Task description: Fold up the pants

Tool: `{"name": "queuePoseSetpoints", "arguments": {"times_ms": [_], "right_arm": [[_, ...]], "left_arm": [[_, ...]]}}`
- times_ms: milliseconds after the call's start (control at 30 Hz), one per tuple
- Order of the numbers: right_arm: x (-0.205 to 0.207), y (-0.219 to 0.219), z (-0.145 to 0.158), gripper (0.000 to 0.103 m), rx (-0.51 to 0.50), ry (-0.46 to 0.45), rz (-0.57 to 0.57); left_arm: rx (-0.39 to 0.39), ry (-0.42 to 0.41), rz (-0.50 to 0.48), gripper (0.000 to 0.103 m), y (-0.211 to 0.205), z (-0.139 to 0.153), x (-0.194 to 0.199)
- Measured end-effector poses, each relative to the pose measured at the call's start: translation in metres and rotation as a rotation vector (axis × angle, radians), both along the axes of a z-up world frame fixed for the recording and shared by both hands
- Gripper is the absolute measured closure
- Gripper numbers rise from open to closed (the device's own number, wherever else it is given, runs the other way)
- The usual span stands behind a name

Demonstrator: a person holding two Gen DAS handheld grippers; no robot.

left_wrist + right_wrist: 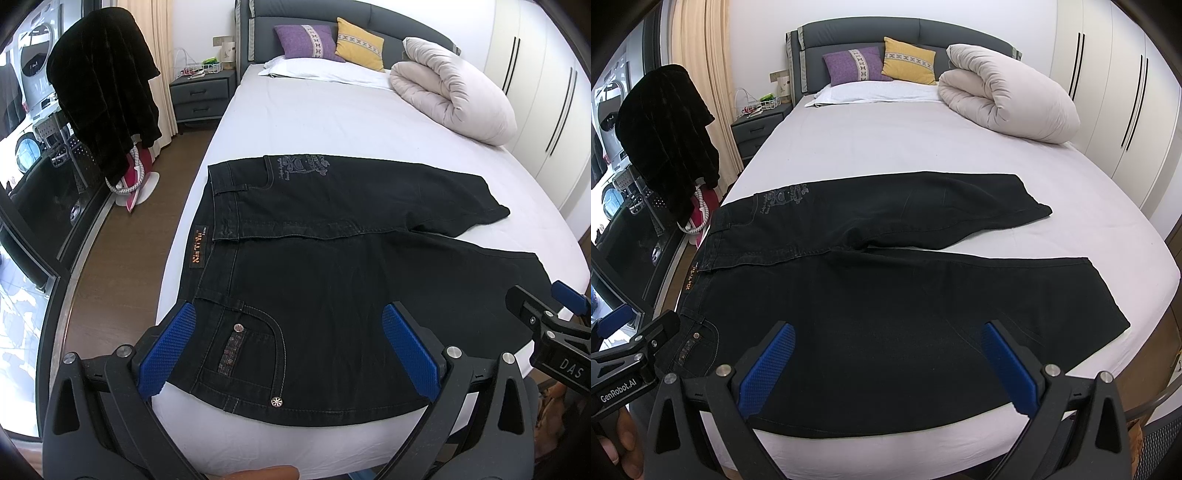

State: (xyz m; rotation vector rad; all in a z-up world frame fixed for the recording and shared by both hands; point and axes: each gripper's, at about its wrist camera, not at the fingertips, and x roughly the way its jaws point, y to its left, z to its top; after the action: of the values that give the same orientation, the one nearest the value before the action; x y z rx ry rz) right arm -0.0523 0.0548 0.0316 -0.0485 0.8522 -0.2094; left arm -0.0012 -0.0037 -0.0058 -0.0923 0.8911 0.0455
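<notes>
The black pants (332, 266) lay flat across the near end of the bed (314, 122), waistband toward the left, both legs running right and slightly splayed. The left tool (291, 347) hung over the waist end, its blue pads (166, 350) spread wide to either side of the front pocket, gripping nothing. The right tool (886, 369) hovered over the nearer leg, likewise spread and empty. A rolled duvet (1004, 99) sat well beyond, near the headboard (905, 37).
</notes>
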Motion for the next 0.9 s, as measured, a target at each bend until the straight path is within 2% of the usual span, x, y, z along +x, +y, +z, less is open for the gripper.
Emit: {"name": "queuePoseSetpoints", "arguments": {"times_ms": [900], "right_arm": [[0.0010, -0.0012, -0.0019, 0.000, 0.000, 0.004, -0.002]], "left_arm": [[0.013, 0.001, -0.005, 0.000, -0.0019, -0.0031, -0.0019]]}}
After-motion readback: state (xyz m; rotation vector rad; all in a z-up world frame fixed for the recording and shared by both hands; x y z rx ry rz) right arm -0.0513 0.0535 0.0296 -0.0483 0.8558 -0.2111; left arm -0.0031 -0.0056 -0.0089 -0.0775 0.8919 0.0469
